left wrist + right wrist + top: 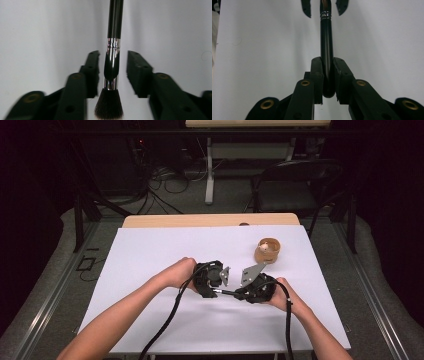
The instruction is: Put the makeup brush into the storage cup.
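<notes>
one light, stiff makeup brush [113, 62] is passed between two grippers near the table's [150, 250] middle.
right gripper [327, 75] is clamped on the slippery handle end; left gripper [112, 72] stands parted around the ferrule, bristles best left untouched.

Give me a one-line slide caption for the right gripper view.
Right gripper clamps the black handle end of a makeup brush above the white table.

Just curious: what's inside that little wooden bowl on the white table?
The wooden bowl holds something small, pale and rounded, too small to identify. Its near wall hides part of the bottom.
</notes>
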A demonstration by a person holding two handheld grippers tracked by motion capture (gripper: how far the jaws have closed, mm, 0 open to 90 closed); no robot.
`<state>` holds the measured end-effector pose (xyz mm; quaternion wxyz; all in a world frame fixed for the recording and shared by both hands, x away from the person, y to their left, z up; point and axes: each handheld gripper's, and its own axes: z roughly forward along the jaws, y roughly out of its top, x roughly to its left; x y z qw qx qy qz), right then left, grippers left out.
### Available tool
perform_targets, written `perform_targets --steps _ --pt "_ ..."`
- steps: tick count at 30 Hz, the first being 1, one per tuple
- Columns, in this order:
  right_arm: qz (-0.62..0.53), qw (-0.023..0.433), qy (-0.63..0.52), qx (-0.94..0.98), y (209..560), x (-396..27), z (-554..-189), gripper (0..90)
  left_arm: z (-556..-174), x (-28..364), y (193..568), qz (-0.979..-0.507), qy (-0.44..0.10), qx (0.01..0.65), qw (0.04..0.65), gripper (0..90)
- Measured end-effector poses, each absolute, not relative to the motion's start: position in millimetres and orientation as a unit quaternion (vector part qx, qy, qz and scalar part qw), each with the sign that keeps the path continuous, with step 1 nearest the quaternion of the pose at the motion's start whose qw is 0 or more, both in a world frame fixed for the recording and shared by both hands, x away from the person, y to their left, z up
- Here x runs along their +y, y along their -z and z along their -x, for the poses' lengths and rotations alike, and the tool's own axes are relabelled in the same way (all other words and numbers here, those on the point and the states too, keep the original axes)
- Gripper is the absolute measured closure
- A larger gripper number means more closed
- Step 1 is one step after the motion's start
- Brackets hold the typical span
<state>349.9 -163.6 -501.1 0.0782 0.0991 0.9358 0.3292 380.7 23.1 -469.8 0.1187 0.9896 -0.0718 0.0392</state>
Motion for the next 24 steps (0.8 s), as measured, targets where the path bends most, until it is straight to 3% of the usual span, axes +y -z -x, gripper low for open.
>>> perform_targets --steps 2,4,7,12,24 --pt "-0.1 0.081 -0.331 0.935 500.1 -164.2 -349.4 79.3 -382.1 25.0 469.7 -0.988 -0.035 -0.068 0.137 50.9" --pt "-0.105 0.081 -0.334 0.933 500.2 -164.9 -348.8 79.3 -382.7 27.8 469.7 -0.985 -0.035 -0.047 0.16 33.9" --pt "-0.104 0.085 -0.333 0.933 500.1 -166.2 -348.8 79.3 -385.5 33.5 467.1 -0.981 -0.039 -0.033 0.187 18.6" --pt "-0.112 0.09 -0.337 0.931 499.9 -168.1 -347.1 79.3 -385.8 44.3 465.7 -0.976 -0.05 -0.007 0.212 5.9" --pt "-0.117 0.096 -0.341 0.928 503.0 -170.7 -345.1 79.3 -379.8 70.6 464.4 -0.962 -0.09 0.043 0.253 0.2"
